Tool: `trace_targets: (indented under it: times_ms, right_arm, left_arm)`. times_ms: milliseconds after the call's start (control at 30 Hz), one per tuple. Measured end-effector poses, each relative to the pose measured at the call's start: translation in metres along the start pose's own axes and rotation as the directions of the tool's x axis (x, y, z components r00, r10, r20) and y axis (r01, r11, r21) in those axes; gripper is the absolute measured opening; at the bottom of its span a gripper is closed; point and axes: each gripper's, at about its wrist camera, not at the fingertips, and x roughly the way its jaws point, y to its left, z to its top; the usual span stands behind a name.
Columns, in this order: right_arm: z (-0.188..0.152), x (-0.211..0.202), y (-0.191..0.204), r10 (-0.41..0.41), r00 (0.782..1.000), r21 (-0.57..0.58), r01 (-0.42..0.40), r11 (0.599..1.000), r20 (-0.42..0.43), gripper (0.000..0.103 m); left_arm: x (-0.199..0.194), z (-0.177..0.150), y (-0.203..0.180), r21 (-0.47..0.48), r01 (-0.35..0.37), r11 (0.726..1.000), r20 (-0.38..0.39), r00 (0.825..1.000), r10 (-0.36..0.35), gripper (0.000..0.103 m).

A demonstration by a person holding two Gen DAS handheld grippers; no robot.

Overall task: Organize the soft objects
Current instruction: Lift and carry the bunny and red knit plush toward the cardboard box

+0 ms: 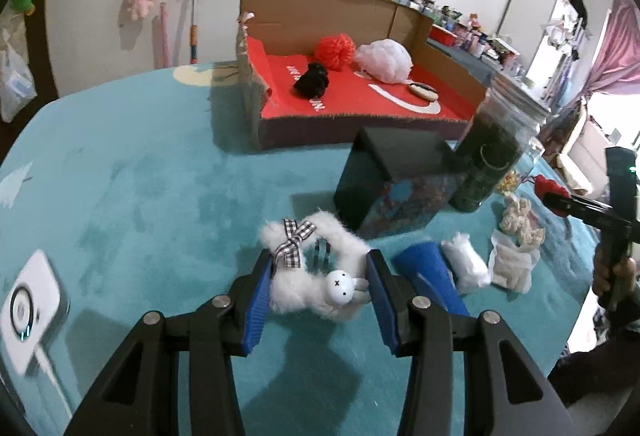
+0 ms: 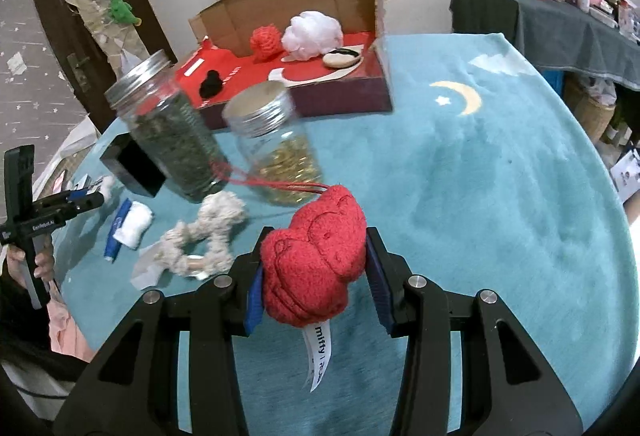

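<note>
My left gripper (image 1: 320, 276) is shut on a white fluffy hair clip (image 1: 316, 268) with a checked bow and a small bunny face, just above the teal cloth. My right gripper (image 2: 316, 268) is shut on a red plush charm (image 2: 316, 260) with a red cord and a white tag, held above the cloth. The open cardboard box (image 1: 280, 19) with a red floor holds a red pom (image 1: 335, 49), a white mesh puff (image 1: 385, 59), a black soft item (image 1: 313, 79) and a round pad (image 1: 424, 91). The box also shows in the right wrist view (image 2: 348, 95).
A dark box (image 1: 392, 179) and a green-filled jar (image 1: 492, 159) stand behind the clip. A blue item (image 1: 428, 272), white wad (image 1: 466, 266), paper (image 1: 512, 268) and rope knot toy (image 2: 208, 236) lie on the cloth. A second jar (image 2: 280, 151) holds yellow bits. A white device (image 1: 30, 310) lies left.
</note>
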Motion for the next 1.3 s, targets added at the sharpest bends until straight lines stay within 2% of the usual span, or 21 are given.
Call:
trace_targets:
  times_ms: [233, 567, 767, 967, 1133, 1300]
  right_arm:
    - [0.025, 0.01, -0.026, 0.063, 0.998, -0.011, -0.064, 0.998, -0.024, 0.041]
    - [0.062, 0.022, -0.041, 0.156, 0.987, -0.042, -0.158, 0.987, -0.046, 0.042]
    - [0.089, 0.019, -0.027, 0.166, 0.986, -0.115, -0.168, 0.979, -0.026, 0.042]
    - [0.116, 0.023, -0.005, 0.175, 0.985, -0.201, -0.173, 0.964, -0.01, 0.042]
    - [0.143, 0.038, 0.022, 0.169, 0.985, -0.292, -0.167, 0.942, -0.016, 0.042]
    - [0.174, 0.068, 0.047, 0.129, 0.99, -0.391, -0.143, 0.909, -0.06, 0.042]
  left_arm:
    - [0.009, 0.03, 0.013, 0.078, 0.057, 0.995, -0.003, 0.998, -0.057, 0.048]
    - [0.023, 0.066, 0.016, 0.15, 0.056, 0.987, -0.045, 0.998, -0.05, 0.048]
    - [0.016, 0.088, 0.013, 0.168, 0.067, 0.984, -0.013, 0.998, -0.065, 0.048]
    - [0.022, 0.119, -0.003, 0.169, 0.111, 0.979, -0.004, 0.994, -0.112, 0.048]
    - [0.043, 0.152, -0.025, 0.184, 0.133, 0.974, -0.038, 0.991, -0.128, 0.048]
    - [0.076, 0.18, -0.044, 0.191, 0.12, 0.974, -0.11, 0.989, -0.1, 0.048]
